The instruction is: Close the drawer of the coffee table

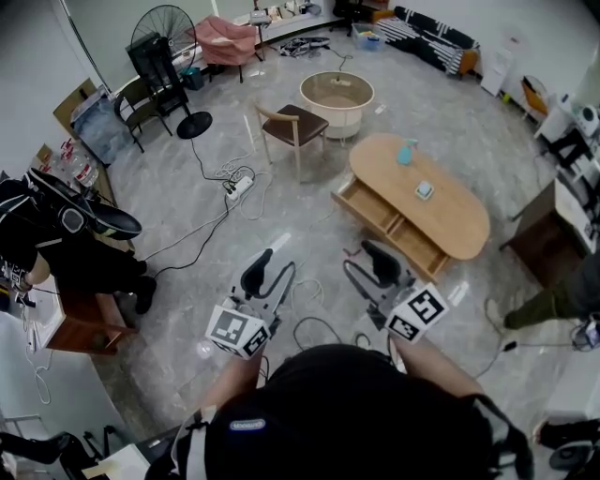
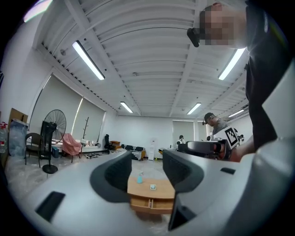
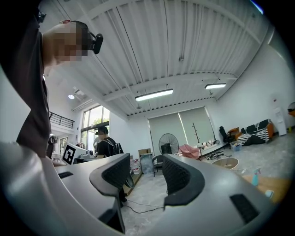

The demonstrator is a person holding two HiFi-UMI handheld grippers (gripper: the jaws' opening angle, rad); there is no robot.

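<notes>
Open room with a grey tiled floor. Far side: a black standing fan, a pink armchair and a striped sofa. Mid-floor: a wooden chair just beside a round white tub, with a power strip and cables near. Ribbed white ceiling carries strip lights. Tall windows have their blinds down.

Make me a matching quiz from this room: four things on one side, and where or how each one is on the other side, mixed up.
1. drawer
2. spray bottle
3. chair
4. fan

A. standing on the coffee table
B. pulled open
C. black, on a round base
D. brown seat, pale wooden frame

Pairs: 1-B, 2-A, 3-D, 4-C
</notes>
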